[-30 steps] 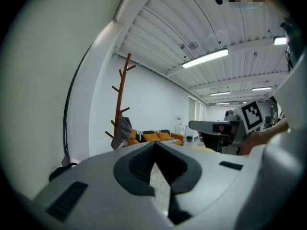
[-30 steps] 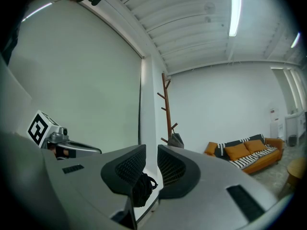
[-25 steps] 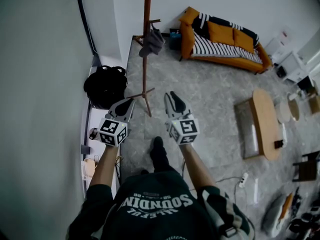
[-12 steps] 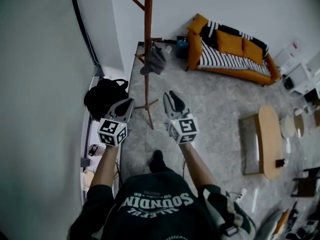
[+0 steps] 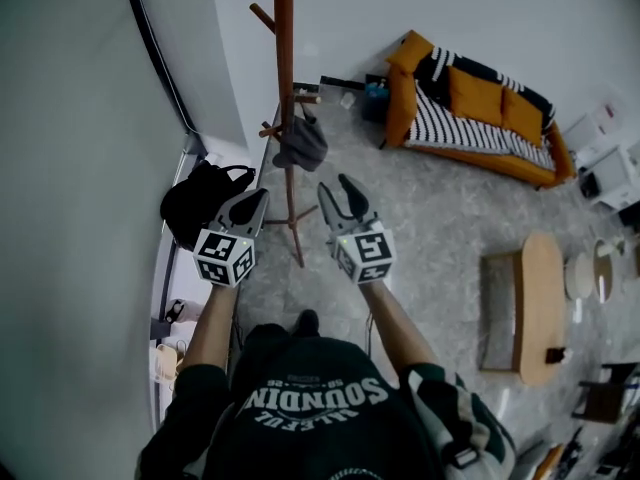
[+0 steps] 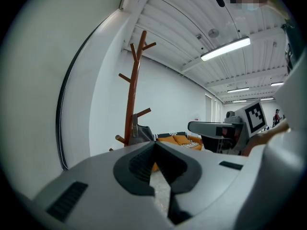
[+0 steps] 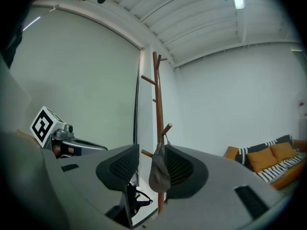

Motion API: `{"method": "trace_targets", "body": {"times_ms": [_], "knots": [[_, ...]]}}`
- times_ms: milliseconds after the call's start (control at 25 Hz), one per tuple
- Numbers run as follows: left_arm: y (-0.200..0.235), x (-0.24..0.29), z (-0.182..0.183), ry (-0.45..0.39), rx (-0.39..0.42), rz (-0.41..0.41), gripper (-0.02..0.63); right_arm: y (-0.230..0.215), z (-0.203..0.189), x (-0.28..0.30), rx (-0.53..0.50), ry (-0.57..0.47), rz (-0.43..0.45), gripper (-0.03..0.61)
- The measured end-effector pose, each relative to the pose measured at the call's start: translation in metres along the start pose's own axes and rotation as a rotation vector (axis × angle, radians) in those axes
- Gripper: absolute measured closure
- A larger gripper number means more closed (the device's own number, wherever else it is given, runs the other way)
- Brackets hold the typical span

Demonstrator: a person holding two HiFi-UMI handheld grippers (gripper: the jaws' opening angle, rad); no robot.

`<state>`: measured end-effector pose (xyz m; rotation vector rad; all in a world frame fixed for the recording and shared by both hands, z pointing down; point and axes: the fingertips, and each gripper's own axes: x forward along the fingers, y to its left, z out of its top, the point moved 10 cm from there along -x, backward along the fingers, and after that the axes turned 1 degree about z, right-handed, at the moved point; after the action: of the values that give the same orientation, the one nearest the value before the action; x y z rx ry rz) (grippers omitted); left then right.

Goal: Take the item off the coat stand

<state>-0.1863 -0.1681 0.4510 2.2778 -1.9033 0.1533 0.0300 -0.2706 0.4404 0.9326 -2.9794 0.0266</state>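
grey marble floor (image 5: 440, 218), orange sofa (image 5: 480, 118) by white wall (image 5: 500, 8) — left claw (image 5: 258, 198) clenched, right claw (image 5: 334, 185) just opening, empty.

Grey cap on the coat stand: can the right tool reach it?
Probably yes. The right tool has just been opening, nothing between its jaws, and points at the grey cap on the coat stand. Nothing blocks the way; it just needs to get closer.
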Motion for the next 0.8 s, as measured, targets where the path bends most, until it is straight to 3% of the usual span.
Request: {"method": "trace_targets", "body": {"times_ms": [440, 800], "knots": [[0.003, 0.026, -0.006, 0.018, -0.001, 0.003, 0.614, -0.020, -0.013, 0.018, 0.011, 0.023, 0.027, 0.393], [0.012, 0.035, -0.011, 0.022, -0.014, -0.002, 0.614, -0.032, -0.019, 0.040, 0.008, 0.046, 0.037, 0.311]]}}
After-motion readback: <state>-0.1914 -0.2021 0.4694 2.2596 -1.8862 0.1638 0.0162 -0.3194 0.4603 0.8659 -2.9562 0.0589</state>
